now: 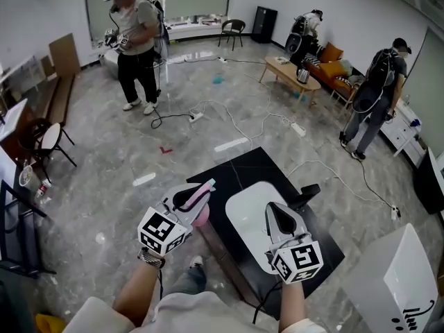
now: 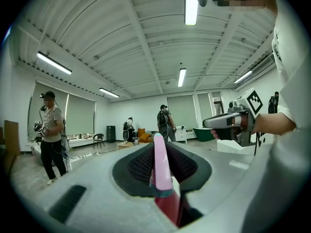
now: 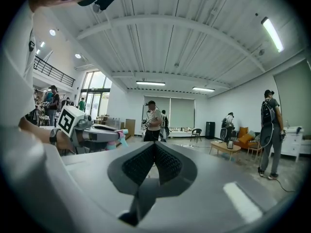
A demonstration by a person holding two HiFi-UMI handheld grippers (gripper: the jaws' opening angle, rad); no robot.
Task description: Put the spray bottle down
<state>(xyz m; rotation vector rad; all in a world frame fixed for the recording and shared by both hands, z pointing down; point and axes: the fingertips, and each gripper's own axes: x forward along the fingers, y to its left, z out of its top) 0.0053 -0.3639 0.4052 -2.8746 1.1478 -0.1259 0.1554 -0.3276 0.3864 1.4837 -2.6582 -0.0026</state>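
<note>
My left gripper (image 1: 196, 193) is shut on a pink spray bottle (image 1: 201, 216), held just off the left edge of the low black table (image 1: 244, 164). In the left gripper view the bottle's pink neck (image 2: 161, 171) stands upright, clamped between the dark pads, with my left gripper (image 2: 156, 144) pointing level into the room. My right gripper (image 1: 272, 207) hovers over the white board (image 1: 244, 217) on the table, shut with nothing in it. Its pads meet at the tips in the right gripper view (image 3: 154, 146), where the left gripper (image 3: 95, 135) and the bottle (image 3: 119, 139) show at the left.
Cables trail across the grey floor beyond the table. One person (image 1: 136, 44) stands at the back left and another (image 1: 374, 96) at the right near a wooden coffee table (image 1: 290, 71). A white cabinet (image 1: 399, 279) sits at the lower right, a chair (image 1: 48, 141) at the left.
</note>
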